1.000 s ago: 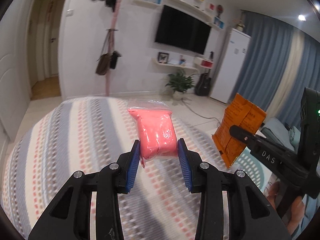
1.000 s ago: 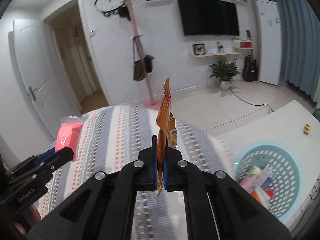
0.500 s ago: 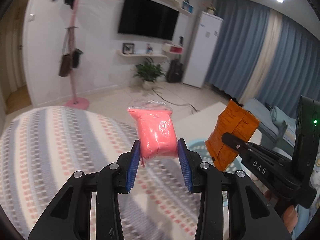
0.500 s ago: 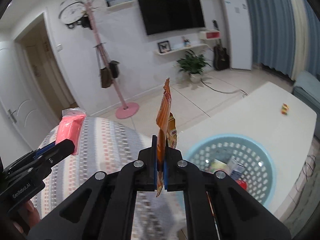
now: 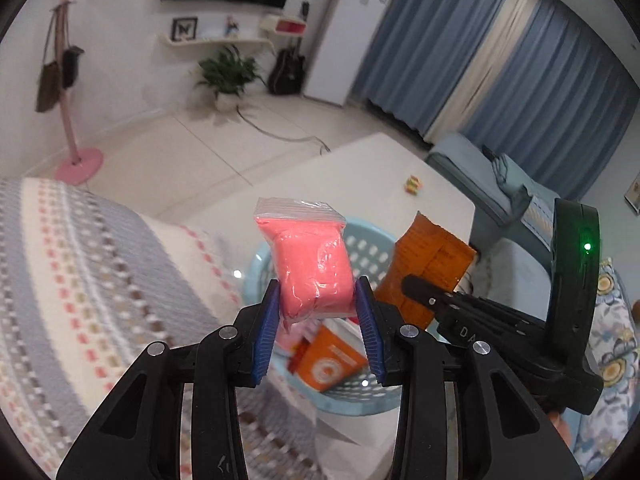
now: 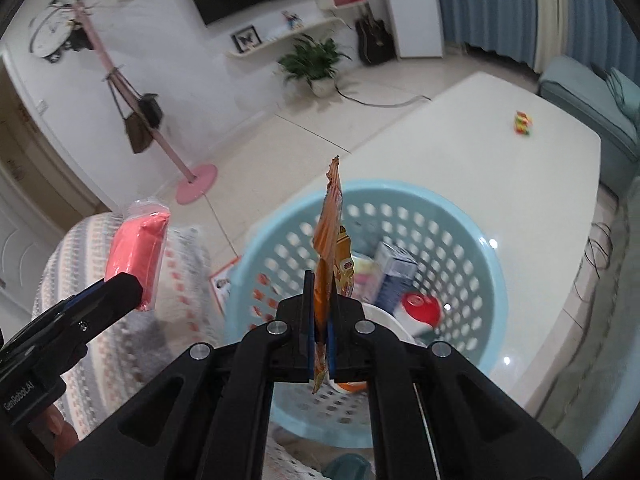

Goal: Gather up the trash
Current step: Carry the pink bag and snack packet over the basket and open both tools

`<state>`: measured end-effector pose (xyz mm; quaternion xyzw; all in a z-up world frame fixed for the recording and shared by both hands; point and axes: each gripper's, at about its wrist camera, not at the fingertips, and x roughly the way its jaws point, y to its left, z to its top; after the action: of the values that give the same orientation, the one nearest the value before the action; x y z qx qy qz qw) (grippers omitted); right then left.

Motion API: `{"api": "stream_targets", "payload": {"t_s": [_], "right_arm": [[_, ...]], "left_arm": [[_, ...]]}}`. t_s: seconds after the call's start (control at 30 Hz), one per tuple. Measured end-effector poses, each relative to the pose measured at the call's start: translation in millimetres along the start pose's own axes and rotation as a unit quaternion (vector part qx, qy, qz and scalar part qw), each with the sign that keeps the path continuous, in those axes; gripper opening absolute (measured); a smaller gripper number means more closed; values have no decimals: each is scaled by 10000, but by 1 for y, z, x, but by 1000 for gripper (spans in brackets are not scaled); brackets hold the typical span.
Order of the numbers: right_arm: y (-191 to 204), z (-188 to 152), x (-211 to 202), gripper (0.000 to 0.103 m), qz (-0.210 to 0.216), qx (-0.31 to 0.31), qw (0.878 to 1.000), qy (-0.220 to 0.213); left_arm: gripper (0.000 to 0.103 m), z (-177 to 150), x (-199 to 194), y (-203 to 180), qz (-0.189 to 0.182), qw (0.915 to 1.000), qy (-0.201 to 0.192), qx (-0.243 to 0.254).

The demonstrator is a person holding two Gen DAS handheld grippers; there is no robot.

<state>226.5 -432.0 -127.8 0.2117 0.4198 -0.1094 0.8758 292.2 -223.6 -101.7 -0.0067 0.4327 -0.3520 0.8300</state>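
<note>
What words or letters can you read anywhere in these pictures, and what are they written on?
"GenRobot.AI": on the side of the left gripper, seen from the right wrist camera.
"DA": on the right gripper, seen from the left wrist camera; the rest is hidden.
Orange wrapper: print too blurred to read.
Orange box in the blue basket: only a round white logo, unreadable.
Blue-and-white carton: print too blurred.

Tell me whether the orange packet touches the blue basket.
Apart. The right wrist view shows the orange packet clamped upright in the right gripper, above the blue basket.
</note>
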Motion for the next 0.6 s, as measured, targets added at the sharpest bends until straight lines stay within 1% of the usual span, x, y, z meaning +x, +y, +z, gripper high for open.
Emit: {"api": "stream_targets", "payload": {"t_s": [0.13, 0.23, 0.3, 0.33, 0.37, 0.4, 0.43, 0.47, 0.6], "right_arm": [[-10, 1, 5, 4, -61, 22, 9999, 131], [-15, 2, 5, 7, -57, 53, 9998, 173], [-17, 2, 3, 13, -70, 82, 9998, 172], [-20, 3, -1, 20, -102, 120, 9998, 145], [-21, 2, -3, 30, -114, 148, 9998, 112], [-23, 3, -7, 36, -124, 184, 9997, 50], [-24, 4, -10, 50, -141, 197, 9997, -1], [-25, 5, -14, 54, -176, 203, 9996, -75], [-26, 3, -26, 54, -135, 177, 9996, -194]], "left_arm": [[36, -1, 17, -4, -105, 9998, 168, -40], [37, -1, 19, -11, -108, 9998, 166, 72], [37, -1, 19, -15, -92, 9998, 150, 121], [37, 0, 20, -16, -101, 9998, 129, 126], [42, 3, 22, -20, -106, 9998, 120, 128], [48, 3, 22, -20, -120, 9998, 114, 123], [59, 3, 22, -20, -107, 9999, 86, 90], [62, 4, 21, -21, -86, 9999, 63, 75], [62, 0, 15, -19, -84, 10000, 5, 48]]}}
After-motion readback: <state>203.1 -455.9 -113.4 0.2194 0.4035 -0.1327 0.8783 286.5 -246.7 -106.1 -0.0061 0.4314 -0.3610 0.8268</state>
